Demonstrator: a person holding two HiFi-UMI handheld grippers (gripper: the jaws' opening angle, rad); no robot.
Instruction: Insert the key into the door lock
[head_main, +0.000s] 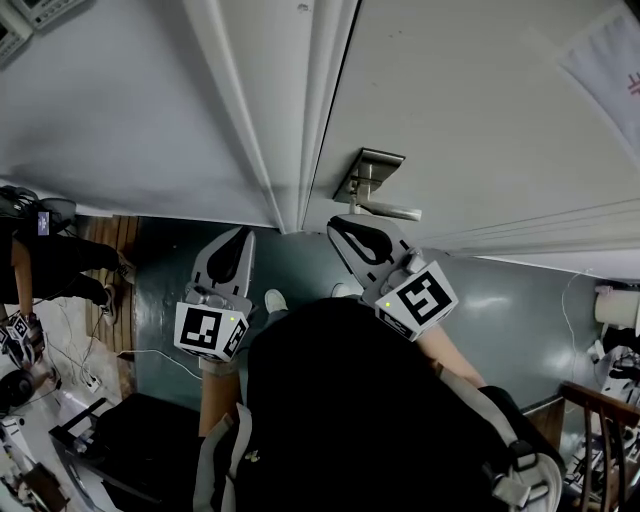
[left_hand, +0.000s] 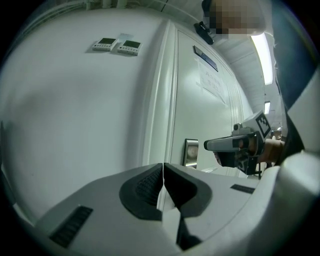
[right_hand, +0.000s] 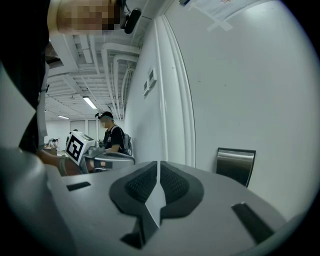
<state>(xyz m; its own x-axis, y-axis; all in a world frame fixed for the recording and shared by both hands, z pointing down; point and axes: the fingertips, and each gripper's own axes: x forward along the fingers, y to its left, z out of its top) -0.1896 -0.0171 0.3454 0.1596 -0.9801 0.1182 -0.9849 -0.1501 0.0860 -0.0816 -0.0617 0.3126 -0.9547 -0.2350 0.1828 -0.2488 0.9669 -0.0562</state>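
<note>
The door lock is a brushed-metal plate (head_main: 368, 172) on the white door (head_main: 480, 120), with a lever handle (head_main: 392, 211) under it. My right gripper (head_main: 342, 226) is shut just below the handle, pointing at the door. My left gripper (head_main: 242, 234) is shut too, aimed at the door frame (head_main: 290, 150) left of the lock. In the left gripper view its jaws (left_hand: 163, 167) meet in a thin line, with the plate (left_hand: 191, 152) beyond and the right gripper (left_hand: 234, 145) beside it. The right gripper view shows closed jaws (right_hand: 158, 166) and the plate (right_hand: 235, 165) to the right. No key shows in any view.
Two small control panels (left_hand: 117, 46) hang on the wall left of the door. A paper notice (head_main: 610, 60) is taped to the door. Another person (right_hand: 111, 135) stands behind at the left, near cables and gear (head_main: 40, 380) on the floor. A chair (head_main: 600, 430) stands at the right.
</note>
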